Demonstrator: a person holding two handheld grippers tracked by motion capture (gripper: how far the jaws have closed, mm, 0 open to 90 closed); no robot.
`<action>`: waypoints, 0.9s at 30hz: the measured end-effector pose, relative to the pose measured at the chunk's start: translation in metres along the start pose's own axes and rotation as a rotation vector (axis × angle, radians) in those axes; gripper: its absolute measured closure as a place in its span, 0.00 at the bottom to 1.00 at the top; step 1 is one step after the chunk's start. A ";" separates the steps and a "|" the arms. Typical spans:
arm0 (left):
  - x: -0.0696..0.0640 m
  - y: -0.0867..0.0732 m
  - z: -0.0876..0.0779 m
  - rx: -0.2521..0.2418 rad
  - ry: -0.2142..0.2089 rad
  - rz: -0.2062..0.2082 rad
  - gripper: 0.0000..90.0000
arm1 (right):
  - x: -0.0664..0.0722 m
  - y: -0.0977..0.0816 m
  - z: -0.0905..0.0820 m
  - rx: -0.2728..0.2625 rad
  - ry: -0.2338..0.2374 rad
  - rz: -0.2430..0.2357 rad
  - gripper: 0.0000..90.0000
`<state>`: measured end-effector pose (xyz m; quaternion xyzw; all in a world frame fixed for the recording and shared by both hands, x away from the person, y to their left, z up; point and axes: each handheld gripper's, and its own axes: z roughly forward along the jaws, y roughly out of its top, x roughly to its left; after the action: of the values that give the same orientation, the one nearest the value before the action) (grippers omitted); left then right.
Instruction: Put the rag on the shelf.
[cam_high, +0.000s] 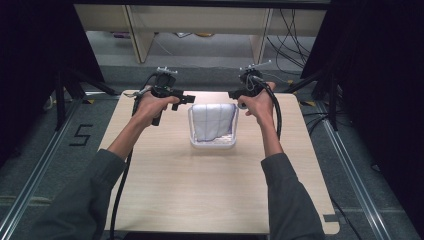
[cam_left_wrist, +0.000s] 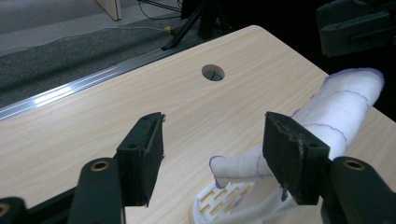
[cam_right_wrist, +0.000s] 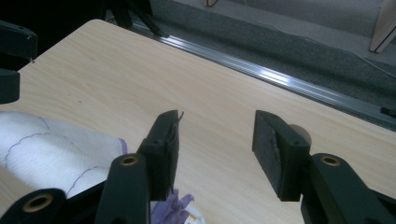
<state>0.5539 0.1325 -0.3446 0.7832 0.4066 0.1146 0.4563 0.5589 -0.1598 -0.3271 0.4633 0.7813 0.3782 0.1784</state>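
Two grippers (cam_high: 187, 98) (cam_high: 232, 94), one cloth (cam_high: 214, 121)

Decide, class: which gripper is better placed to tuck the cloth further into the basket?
Probably the left gripper: its open jaws straddle a corner of the white cloth above the white basket. The right gripper stands open over bare table.

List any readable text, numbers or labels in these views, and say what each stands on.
"5": black tape digit on the grey floor left of the table.
No writing shows on the white cloth, the white basket or the grippers.
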 end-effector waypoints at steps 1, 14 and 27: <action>0.000 0.000 0.000 0.000 0.000 0.000 0.41 | 0.002 -0.001 -0.003 0.004 -0.002 0.023 0.55; -0.016 -0.026 -0.028 -0.041 -0.054 0.011 0.39 | 0.007 -0.021 -0.035 -0.057 0.034 -0.036 0.50; -0.036 -0.050 -0.044 -0.044 -0.119 0.031 0.33 | 0.018 -0.043 -0.054 -0.080 0.072 -0.061 0.47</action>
<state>0.4800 0.1457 -0.3534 0.7847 0.3640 0.0839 0.4947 0.4901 -0.1796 -0.3230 0.4181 0.7852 0.4199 0.1800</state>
